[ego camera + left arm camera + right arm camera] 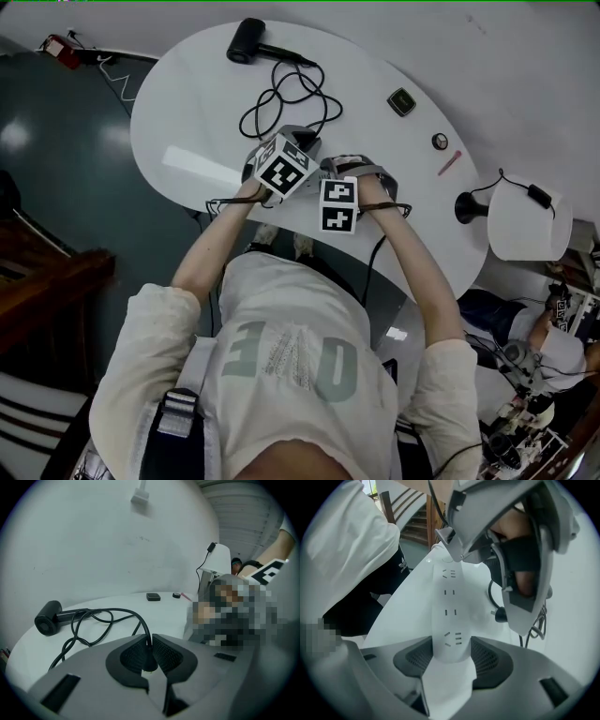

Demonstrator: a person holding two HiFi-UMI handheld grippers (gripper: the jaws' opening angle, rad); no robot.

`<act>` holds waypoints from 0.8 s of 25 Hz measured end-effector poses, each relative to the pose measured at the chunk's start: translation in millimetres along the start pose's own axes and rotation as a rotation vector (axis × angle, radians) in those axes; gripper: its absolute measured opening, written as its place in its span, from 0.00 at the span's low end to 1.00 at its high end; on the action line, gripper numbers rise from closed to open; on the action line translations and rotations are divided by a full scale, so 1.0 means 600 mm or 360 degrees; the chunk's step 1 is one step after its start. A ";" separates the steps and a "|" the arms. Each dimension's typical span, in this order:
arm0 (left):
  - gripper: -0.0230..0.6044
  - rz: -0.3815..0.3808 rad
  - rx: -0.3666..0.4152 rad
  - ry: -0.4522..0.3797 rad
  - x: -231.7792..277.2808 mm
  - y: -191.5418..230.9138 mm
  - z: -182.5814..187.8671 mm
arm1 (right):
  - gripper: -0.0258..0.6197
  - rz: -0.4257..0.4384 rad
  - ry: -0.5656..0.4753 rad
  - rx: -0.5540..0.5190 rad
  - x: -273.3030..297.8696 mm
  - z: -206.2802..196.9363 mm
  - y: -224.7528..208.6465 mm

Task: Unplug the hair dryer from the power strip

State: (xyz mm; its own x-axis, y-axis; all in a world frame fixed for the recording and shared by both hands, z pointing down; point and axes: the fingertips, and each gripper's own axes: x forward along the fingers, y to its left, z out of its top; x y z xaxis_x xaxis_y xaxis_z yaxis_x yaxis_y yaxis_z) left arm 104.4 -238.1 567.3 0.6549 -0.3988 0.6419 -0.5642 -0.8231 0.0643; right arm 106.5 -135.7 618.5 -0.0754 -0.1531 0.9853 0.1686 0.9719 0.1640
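- Clutter on the glossy oval table (187, 112): dark square device (401, 101) at 1 o'clock, white lamp (520, 223) at 3.
- Black hair dryer (248, 42) lies at 12, and its looped cord (291, 94) crosses the centre.
- Left gripper (149, 654) pinches the plug (500, 615), prongs bare; right gripper (451, 654) clamps the smooth white power strip (449, 602).

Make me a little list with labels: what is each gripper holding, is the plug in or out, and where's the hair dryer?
left gripper: shut on the plug
right gripper: shut on one end of the power strip
plug: out of the strip, prongs bare, beside it
sockets in view: all empty
hair dryer: lying at the far side of the table
cord: looped between dryer and grippers
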 end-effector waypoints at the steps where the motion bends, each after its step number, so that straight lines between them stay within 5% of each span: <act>1: 0.10 -0.0002 0.0012 0.0013 0.003 -0.001 -0.003 | 0.43 -0.0004 -0.0008 0.0001 0.000 0.001 0.000; 20: 0.15 0.0019 -0.0071 -0.0009 0.019 0.000 -0.002 | 0.43 -0.0020 0.0002 0.0020 0.004 -0.004 0.000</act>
State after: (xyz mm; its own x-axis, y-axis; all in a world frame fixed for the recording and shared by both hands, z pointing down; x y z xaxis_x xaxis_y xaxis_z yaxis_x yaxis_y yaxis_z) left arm 111.4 -242.0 575.4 0.6510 -0.4108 0.6384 -0.5935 -0.7997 0.0907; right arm 108.9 -136.8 620.7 -0.0760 -0.1657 0.9832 0.1553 0.9721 0.1758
